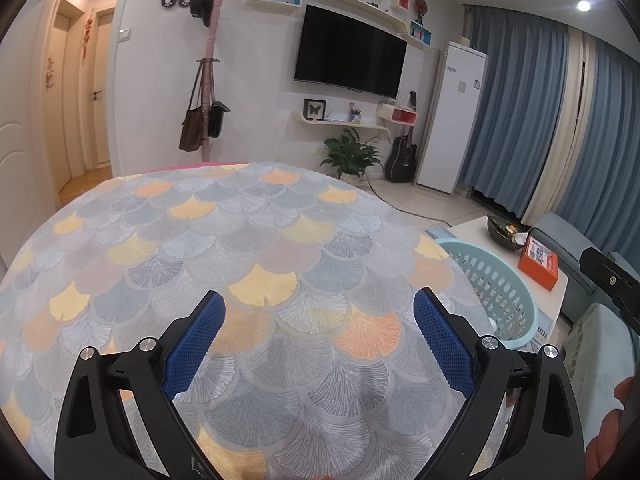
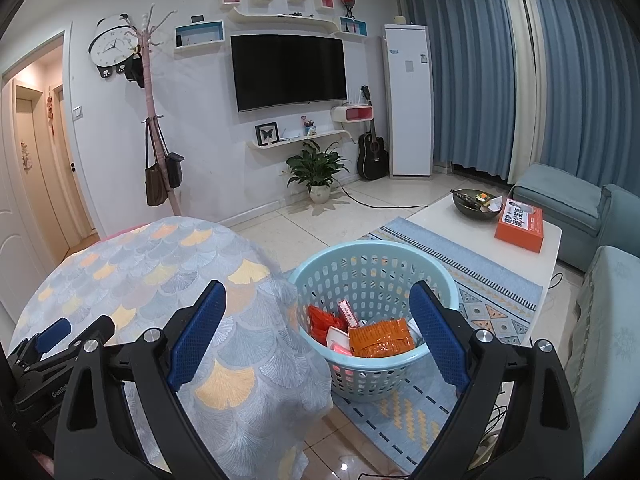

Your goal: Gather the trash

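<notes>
1. The left gripper (image 1: 318,322) hung with its jaws spread wide and nothing between them, over a round table under a patterned cloth (image 1: 248,248). No trash lay on the part of the cloth that its camera showed.
2. The right gripper (image 2: 316,318) was likewise open and empty, aimed toward the pale blue basket (image 2: 400,372) on the rug (image 2: 492,284), which sat just beside the table's draped edge at about 3 o'clock from the table.
3. The trash lay inside that basket: an orange wrapper (image 2: 380,342) on top, a red-orange crumpled bag (image 2: 322,322) at 9 o'clock from it, a small box (image 2: 347,312) tilted near 11 o'clock, and a whitish tub (image 2: 338,338) partly buried.
4. Such wrappers would likely be light, thin and slippery (they crumple rather than resist), so a pinch on a folded edge or corner would probably hold better than a squeeze across a flat face. The box looked stiffer and could be taken across its narrow sides.
5. On the white coffee table (image 2: 440,212), at about 1 o'clock from the basket, stood a dark bowl (image 2: 474,202) holding scraps too small to identify, with an orange box (image 2: 520,224) just beside it. Whether either counted as trash could not be told.
6. The job looked nearly done.
</notes>
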`<state>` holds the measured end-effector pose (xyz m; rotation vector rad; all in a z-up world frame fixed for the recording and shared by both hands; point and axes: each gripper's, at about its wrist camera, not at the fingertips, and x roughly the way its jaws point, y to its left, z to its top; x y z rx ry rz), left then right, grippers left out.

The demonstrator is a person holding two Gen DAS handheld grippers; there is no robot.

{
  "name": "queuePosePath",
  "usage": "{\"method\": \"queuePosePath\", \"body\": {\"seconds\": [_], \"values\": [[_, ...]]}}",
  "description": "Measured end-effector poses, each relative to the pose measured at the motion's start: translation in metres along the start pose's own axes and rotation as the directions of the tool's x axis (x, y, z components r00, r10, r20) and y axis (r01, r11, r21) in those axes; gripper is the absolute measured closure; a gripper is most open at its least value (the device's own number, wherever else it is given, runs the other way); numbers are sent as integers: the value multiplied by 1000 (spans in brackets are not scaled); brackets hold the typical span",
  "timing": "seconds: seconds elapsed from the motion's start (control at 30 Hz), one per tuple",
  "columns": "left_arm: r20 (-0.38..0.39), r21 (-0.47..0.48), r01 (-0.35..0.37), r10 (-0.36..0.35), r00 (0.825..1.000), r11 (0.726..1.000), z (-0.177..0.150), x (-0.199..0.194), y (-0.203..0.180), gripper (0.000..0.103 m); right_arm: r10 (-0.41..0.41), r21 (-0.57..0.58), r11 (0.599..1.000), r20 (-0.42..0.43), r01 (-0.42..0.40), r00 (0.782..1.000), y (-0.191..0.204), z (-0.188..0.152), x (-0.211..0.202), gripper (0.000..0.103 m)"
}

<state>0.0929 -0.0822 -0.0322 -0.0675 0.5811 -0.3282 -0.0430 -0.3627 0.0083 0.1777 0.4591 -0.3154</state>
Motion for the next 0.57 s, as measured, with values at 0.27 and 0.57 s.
{"method": "queuePosePath", "body": {"seconds": [0.27,0.57], "values": [[30,14,-14,13,999,1000,-2,-5,-6,10,-2,-9,1000,2,2,1000,2,-2,1,15],[6,14,-2,2,1000,1000,-1,-5,-11,10,-7,-35,999,10,7,1000,10,0,-3,15]]}}
